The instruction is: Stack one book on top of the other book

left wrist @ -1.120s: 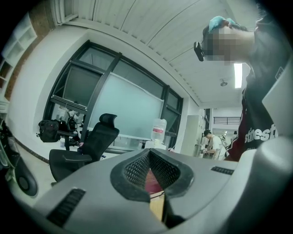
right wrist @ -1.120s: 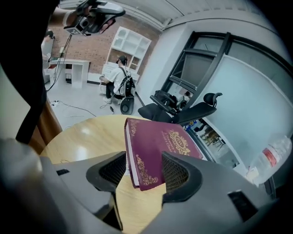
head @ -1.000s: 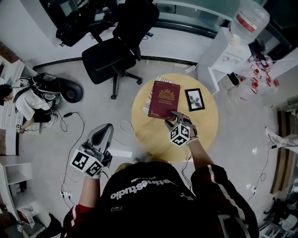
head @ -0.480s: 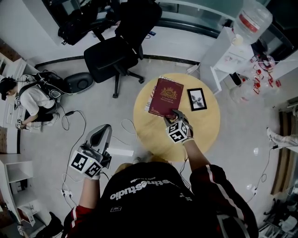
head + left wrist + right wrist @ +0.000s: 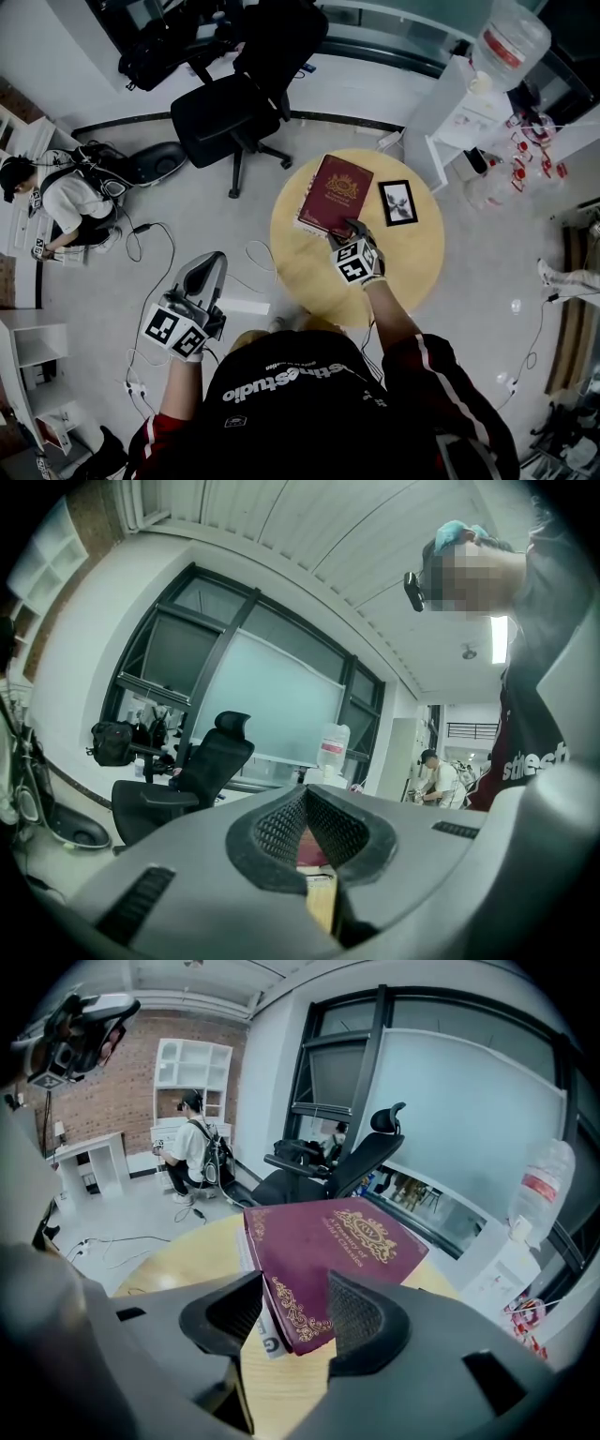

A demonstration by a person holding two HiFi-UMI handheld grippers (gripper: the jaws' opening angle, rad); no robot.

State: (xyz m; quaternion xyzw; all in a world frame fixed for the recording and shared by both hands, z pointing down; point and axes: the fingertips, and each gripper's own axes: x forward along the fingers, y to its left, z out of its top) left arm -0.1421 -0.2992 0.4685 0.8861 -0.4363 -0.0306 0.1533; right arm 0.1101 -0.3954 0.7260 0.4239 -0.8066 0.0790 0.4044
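A maroon book with a gold crest [image 5: 336, 195] [image 5: 328, 1251] lies on a second, pale book whose edge shows under it [image 5: 265, 1342], both on the round yellow table [image 5: 309, 267]. My right gripper [image 5: 349, 231] [image 5: 295, 1321] points down at the maroon book's near corner, and its jaws are closed across that corner. My left gripper [image 5: 212, 268] [image 5: 306, 819] hangs off to the left over the floor. It points level, shut with nothing in it.
A small black picture frame [image 5: 397, 202] lies on the table right of the books. A black office chair [image 5: 234, 112] stands beyond the table, and a white stand with a water bottle [image 5: 502, 42] is at the back right. Cables trail on the floor [image 5: 141, 253].
The right gripper has rolled with the maroon book's corner in it. The book has turned slightly and covers more of the lower book. The left gripper has stayed put.
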